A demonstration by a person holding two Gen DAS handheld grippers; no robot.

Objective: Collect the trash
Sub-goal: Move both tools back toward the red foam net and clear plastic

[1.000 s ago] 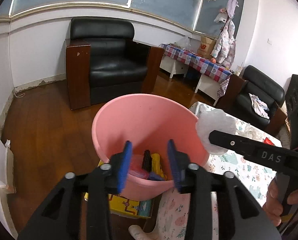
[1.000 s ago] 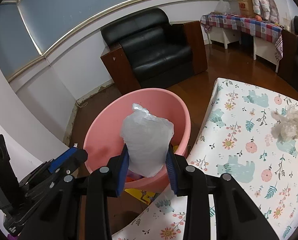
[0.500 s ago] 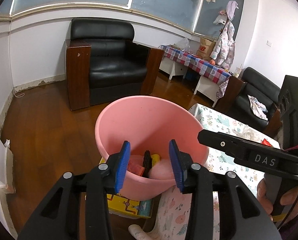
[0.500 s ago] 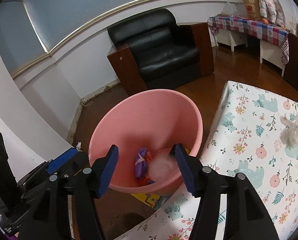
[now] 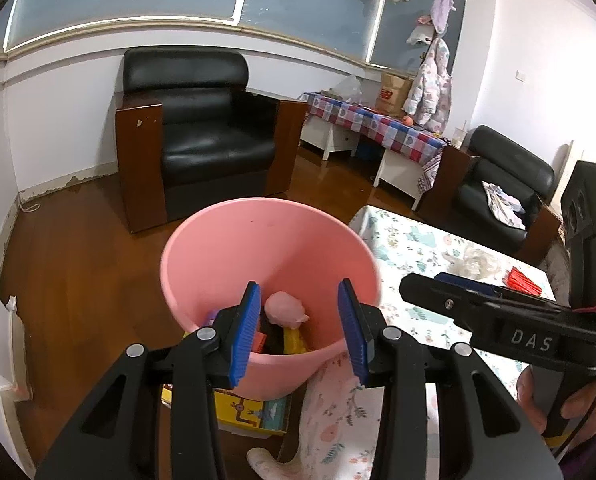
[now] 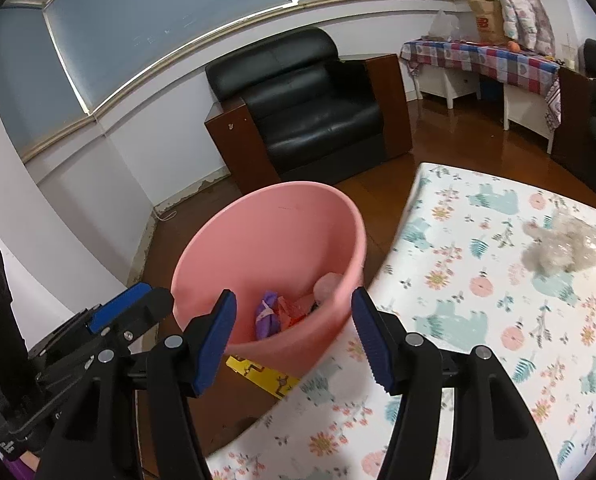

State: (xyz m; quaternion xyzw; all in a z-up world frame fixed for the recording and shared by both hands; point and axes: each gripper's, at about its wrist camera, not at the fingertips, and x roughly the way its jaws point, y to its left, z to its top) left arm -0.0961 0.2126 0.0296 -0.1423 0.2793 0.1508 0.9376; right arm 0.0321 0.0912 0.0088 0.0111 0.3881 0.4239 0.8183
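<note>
Right hand-held gripper [image 6: 294, 334]: held over the counter [image 6: 497, 320] edge beside the pink bin [image 6: 274, 236], fingers spread wide, empty. A second ago it pinched a crumpled plastic bag [image 5: 286, 309], which now lies inside the bin. Left hand-held gripper [image 5: 298, 328]: aimed at the bin, spread, empty. Another plastic wad [image 6: 563, 242] sits on the counter.

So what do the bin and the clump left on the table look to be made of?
The bin looks like moulded plastic: one even pink with a smooth, softly shiny wall. The clump looks like crumpled clear plastic film, whitish and translucent with small glints; it is blurred, so wadded tissue cannot be ruled out.
</note>
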